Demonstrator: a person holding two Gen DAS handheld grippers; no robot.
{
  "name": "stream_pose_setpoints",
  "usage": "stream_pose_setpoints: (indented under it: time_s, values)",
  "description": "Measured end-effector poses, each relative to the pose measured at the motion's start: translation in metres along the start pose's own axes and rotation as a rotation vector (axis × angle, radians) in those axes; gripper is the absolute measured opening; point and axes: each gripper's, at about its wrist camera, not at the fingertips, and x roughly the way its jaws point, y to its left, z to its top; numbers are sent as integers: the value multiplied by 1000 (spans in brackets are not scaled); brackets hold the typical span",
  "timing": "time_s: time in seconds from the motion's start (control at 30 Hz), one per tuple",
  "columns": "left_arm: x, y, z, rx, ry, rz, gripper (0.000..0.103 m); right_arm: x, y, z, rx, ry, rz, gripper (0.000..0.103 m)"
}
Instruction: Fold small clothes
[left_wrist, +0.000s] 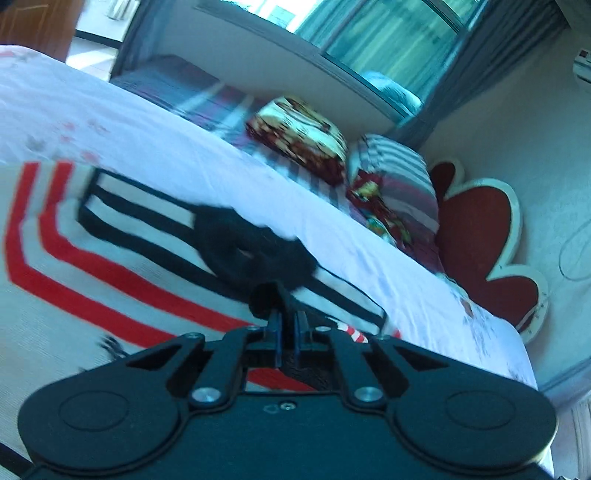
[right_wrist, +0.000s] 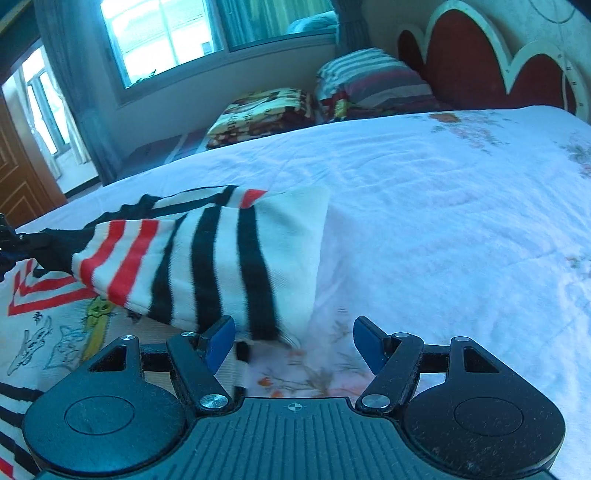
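Observation:
A small white sweater (left_wrist: 74, 302) with red and black stripes lies on the white bed sheet (left_wrist: 207, 155). My left gripper (left_wrist: 289, 321) is shut on the sleeve's black cuff (left_wrist: 255, 251), which bunches just beyond the fingertips. In the right wrist view the striped sleeve (right_wrist: 221, 258) hangs lifted and stretched toward the left edge, where the cuff (right_wrist: 55, 243) ends. The sweater body (right_wrist: 48, 332), with cartoon drawings on it, lies flat under the sleeve. My right gripper (right_wrist: 293, 341) stands open low over the sheet, and its left finger (right_wrist: 221, 341) is just at the sleeve's lower edge.
A patterned folded blanket (right_wrist: 262, 110) and a striped pillow (right_wrist: 373, 81) lie at the head of the bed, against a red scalloped headboard (right_wrist: 469, 62). A window (right_wrist: 162, 37) and a wooden door (right_wrist: 18, 173) are beyond the bed. White sheet (right_wrist: 443, 221) spreads to the right.

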Motion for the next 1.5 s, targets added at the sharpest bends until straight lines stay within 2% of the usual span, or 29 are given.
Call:
stream_pose_setpoints:
  time_s: [0.17, 0.3, 0.33, 0.37, 0.47, 0.53, 0.57, 0.67, 0.73, 0.83, 0.87, 0.9, 0.93, 0.97, 1.0, 1.13, 1.3, 1.4, 1.5]
  values:
    - [-18, 34, 17, -56, -73, 79, 5, 13, 23, 1, -44, 15, 47, 70]
    - [-22, 54, 21, -77, -80, 125, 5, 25, 32, 0, -65, 22, 55, 67]
    - [-23, 59, 21, -80, -83, 138, 5, 26, 32, 0, -62, 29, 65, 35]
    - [-24, 64, 20, -85, -85, 150, 5, 29, 32, 0, -57, 40, 60, 18]
    - [-23, 77, 18, -111, -78, 177, 5, 25, 31, 0, -64, 32, 74, 17]
    - [-25, 80, 14, -97, -79, 192, 5, 15, 28, 4, -60, -6, 72, 17]
    - [-25, 80, 12, -84, -74, 197, 5, 13, 25, 5, -57, -8, 64, 17]
    - [-13, 86, 0, -60, -14, 233, 5, 28, 20, -5, -57, 60, 33, 17]
    - [-6, 89, -8, -45, 19, 257, 6, 27, 22, -7, -73, 50, 25, 17]
    - [-10, 89, -6, -26, 22, 270, 19, 25, 18, -2, -41, 65, 54, 17]
    - [-14, 90, -5, -30, 15, 278, 26, 23, 16, -1, -39, 79, 63, 19]
    - [-18, 90, -4, -31, 7, 287, 38, 17, 15, 0, -46, 78, 62, 23]
    - [-26, 91, -4, -28, -6, 300, 48, 10, 14, -1, -50, 65, 59, 39]
    - [-33, 91, -3, -24, -25, 316, 63, 3, 13, -1, -53, 52, 64, 59]
    - [-40, 90, -3, -16, -48, 322, 66, -4, 13, 0, -52, 39, 71, 66]
    - [-51, 71, -2, 50, -72, 266, 66, -14, 9, 13, -30, -20, 78, 68]
    - [-20, 39, -7, 124, -16, 188, 64, 26, -3, 45, 59, -8, 94, 68]
    - [5, 36, -16, 161, 24, 205, 64, 52, 4, 58, 11, -11, 82, 68]
    - [17, 44, -23, 174, 43, 236, 62, 76, -1, 67, 52, -9, 89, 68]
